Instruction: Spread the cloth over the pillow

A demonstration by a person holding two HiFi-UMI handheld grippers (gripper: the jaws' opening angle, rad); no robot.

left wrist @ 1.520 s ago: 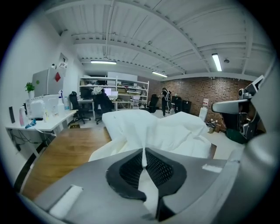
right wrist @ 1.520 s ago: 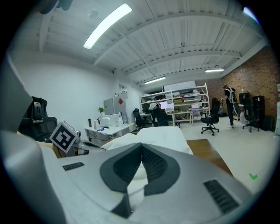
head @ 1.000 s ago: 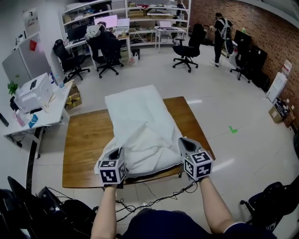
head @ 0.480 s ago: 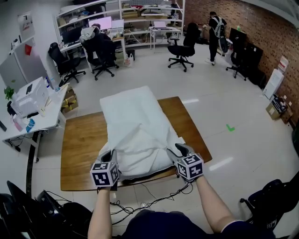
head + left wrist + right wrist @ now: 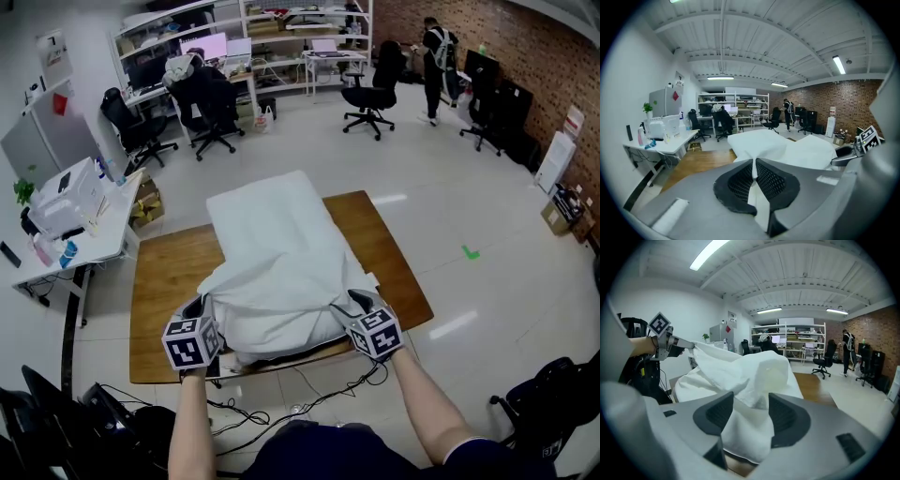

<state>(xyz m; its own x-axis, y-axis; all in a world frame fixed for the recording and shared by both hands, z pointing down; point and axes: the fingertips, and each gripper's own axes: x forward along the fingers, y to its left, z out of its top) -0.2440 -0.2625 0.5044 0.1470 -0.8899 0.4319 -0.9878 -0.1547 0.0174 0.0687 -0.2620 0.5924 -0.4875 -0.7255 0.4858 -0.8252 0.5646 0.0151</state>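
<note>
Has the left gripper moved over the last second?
Yes. The left gripper has shifted left along the table's near edge, toward its left corner, still shut on the cloth.

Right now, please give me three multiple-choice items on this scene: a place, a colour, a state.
1. The cloth lies on: A a sofa; B the wooden table; C a bed.
2. The cloth is: A white; B red; C green.
3. The left gripper is: A open and empty; B shut on a cup; C shut on the cloth.

Key: 1 B, bare wood shows on both sides of it. 2 A, it is white in every view. 3 C, its pads pinch a white fold.
</note>
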